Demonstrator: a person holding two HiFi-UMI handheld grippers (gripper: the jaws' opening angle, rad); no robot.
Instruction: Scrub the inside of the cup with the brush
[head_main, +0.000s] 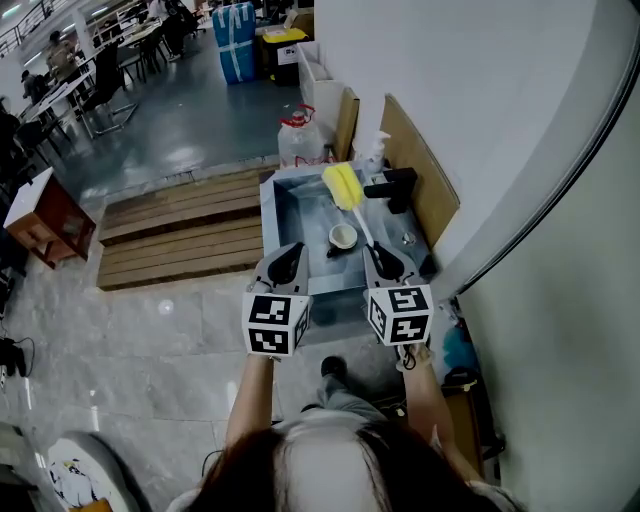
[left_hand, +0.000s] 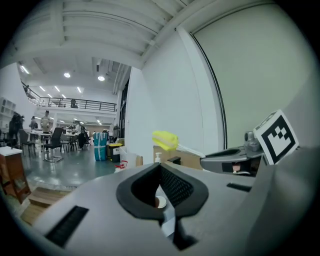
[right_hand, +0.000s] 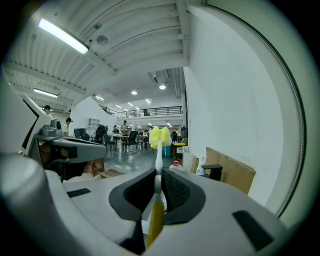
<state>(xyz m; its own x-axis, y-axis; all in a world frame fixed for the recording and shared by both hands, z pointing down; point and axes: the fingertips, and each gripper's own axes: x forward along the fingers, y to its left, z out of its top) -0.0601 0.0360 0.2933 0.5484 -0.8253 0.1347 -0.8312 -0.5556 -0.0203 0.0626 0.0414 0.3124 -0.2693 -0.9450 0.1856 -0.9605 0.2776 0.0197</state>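
Right hand-held gripper (head_main: 385, 262) clamps brush (head_main: 345, 188) by thin stiff handle (right_hand: 158, 165); soft sponge head (right_hand: 160, 136) rides above sink (head_main: 290, 215). Left hand-held gripper (head_main: 287, 262) clenched, empty. Cup (head_main: 343, 237) sits in sink (probably light, slippery, breakable): pinch wall at rim.

The left gripper (head_main: 288, 262) and the right gripper (head_main: 385, 262) have pale grey shells with black, ribbed pads round the jaws. Each carries a white cube printed with black square markers: left cube (head_main: 275, 323), right cube (head_main: 399, 314). The person has dark hair (head_main: 400, 472) and wears grey trousers (head_main: 345, 405) and a dark shoe (head_main: 333, 368).
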